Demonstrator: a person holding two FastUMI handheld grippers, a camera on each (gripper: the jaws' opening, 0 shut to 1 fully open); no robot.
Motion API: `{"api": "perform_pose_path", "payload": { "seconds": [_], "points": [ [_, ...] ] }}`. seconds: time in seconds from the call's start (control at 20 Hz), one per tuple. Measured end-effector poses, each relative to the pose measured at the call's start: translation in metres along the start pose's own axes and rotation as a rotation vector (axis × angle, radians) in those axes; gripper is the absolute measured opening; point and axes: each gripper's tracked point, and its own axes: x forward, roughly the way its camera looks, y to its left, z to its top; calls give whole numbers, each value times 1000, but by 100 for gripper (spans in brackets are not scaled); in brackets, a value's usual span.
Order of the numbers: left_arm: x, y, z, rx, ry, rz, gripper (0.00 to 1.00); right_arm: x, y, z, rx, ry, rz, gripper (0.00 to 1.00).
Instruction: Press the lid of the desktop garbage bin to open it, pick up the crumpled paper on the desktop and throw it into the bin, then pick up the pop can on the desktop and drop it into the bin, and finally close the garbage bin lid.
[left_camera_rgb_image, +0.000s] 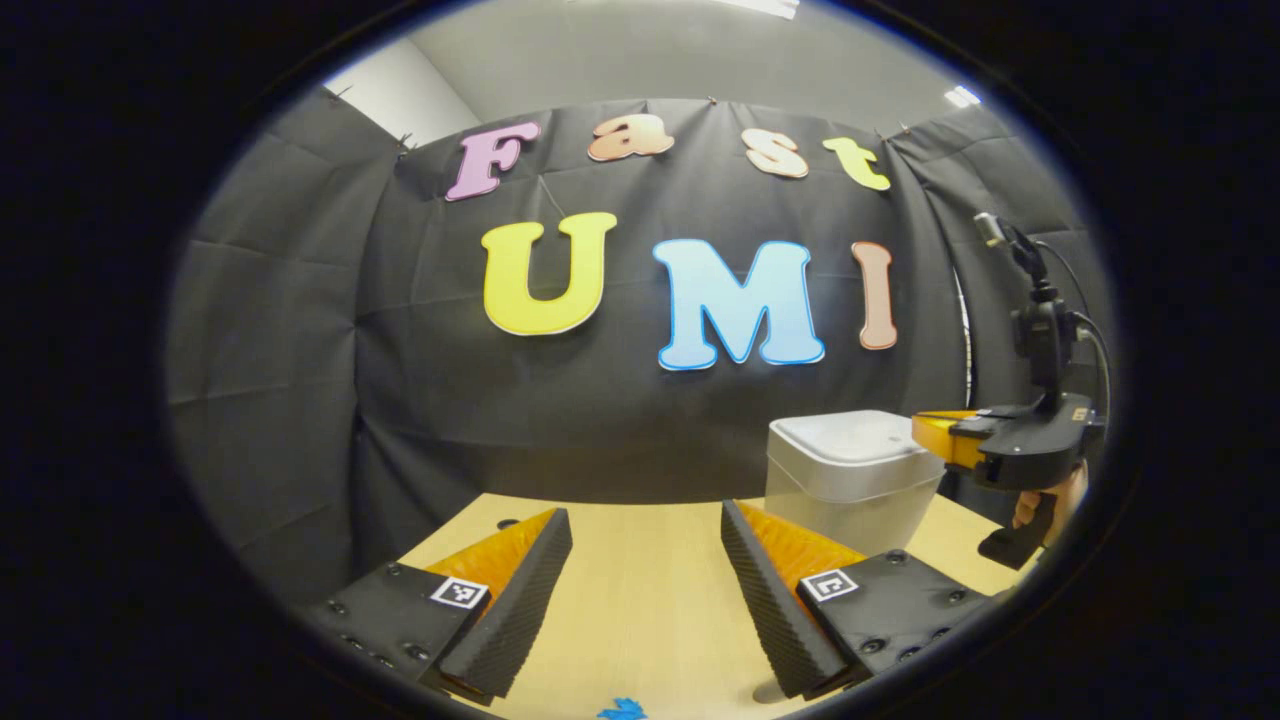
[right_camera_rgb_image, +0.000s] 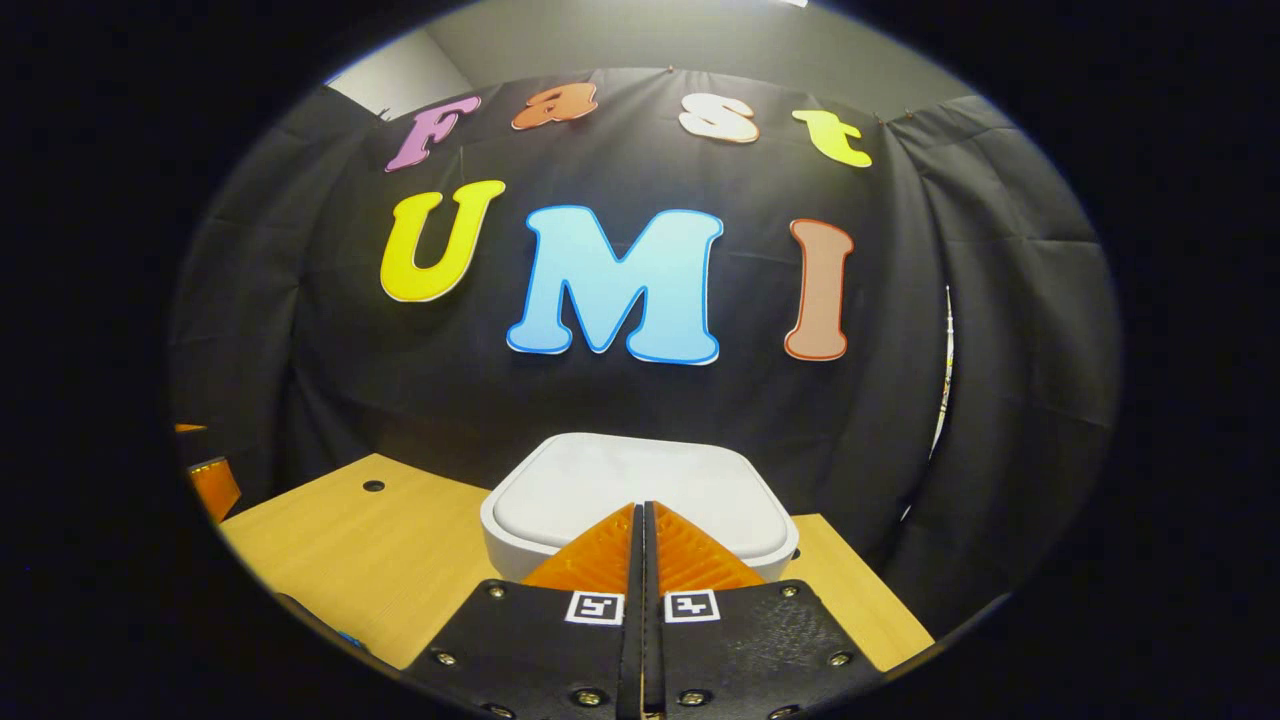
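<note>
Right gripper view has the right tool (right_camera_rgb_image: 643, 512) with its fingers pressed together, nothing between them, tips over the near edge of the closed lid (right_camera_rgb_image: 640, 490) of the white bin (right_camera_rgb_image: 520, 545), which stands on the wooden table (right_camera_rgb_image: 340, 560) near the black cloth wall. Left gripper view shows the left tool (left_camera_rgb_image: 645, 525) with fingers wide apart over bare table, the bin at far right, and the right tool beside the lid, a hand (left_camera_rgb_image: 1045, 500) gripping its handle
</note>
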Motion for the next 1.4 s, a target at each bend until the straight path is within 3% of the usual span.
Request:
{"api": "perform_pose_path", "payload": {
  "seconds": [0.5, 1.4],
  "points": [
    [10, -2, -1, 1, 5, -10, 98, 6, -5, -12, 87, 80, 24, 1],
    [-9, 10, 0, -30, -4, 25, 100, -22, -2, 40, 3, -72, 6, 1]
  ]
}}
